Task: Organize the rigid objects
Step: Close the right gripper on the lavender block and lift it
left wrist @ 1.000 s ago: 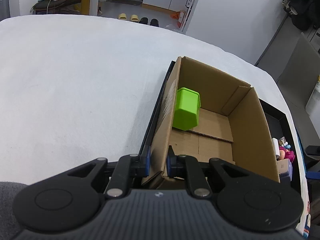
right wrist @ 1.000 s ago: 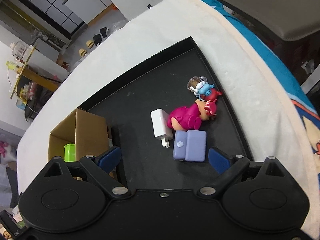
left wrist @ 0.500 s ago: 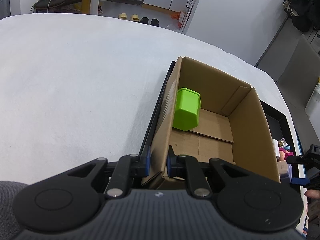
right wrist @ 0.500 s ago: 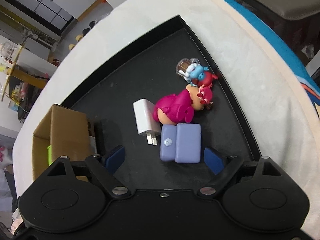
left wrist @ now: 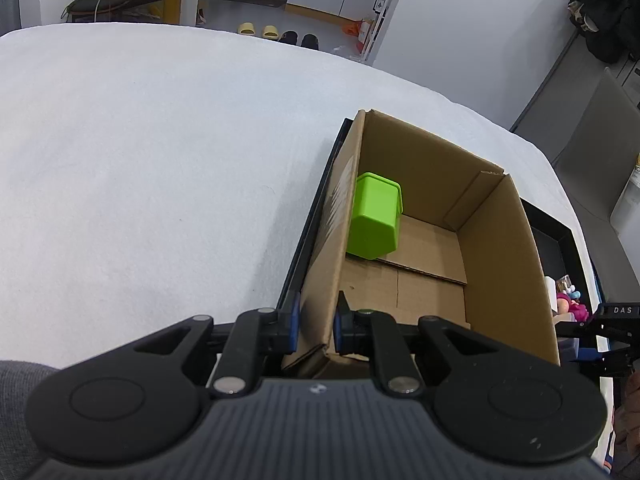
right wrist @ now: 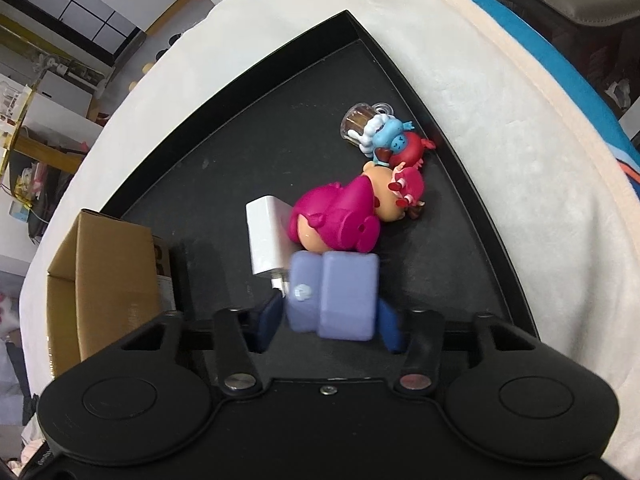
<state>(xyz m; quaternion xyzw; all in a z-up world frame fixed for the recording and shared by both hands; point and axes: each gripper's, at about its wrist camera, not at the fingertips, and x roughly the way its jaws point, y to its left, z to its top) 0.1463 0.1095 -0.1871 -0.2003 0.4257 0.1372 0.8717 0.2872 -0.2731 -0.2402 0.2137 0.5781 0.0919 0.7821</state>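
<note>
Cardboard box (left wrist: 500, 248) near wall pinched in my left hand-held gripper (left wrist: 316, 326), one pad inside, one outside. Green cup (left wrist: 374, 216) lies on its side inside the box, against that wall. My right hand-held gripper (right wrist: 328, 320) straddles the lavender block (right wrist: 340, 292) on the black tray (right wrist: 280, 92); pads flank it, contact I cannot tell. White charger (right wrist: 264, 236) and pink figurine (right wrist: 340, 216) touch the block; blue-red figurine (right wrist: 396, 144) beyond.

Clearance ahead of the grippers.
I see open floor inside the cardboard box (left wrist: 424, 240) beyond the green bin (left wrist: 374, 218); charger (right wrist: 266, 240) and pink figurine (right wrist: 340, 220) crowd the purple block (right wrist: 334, 294).
</note>
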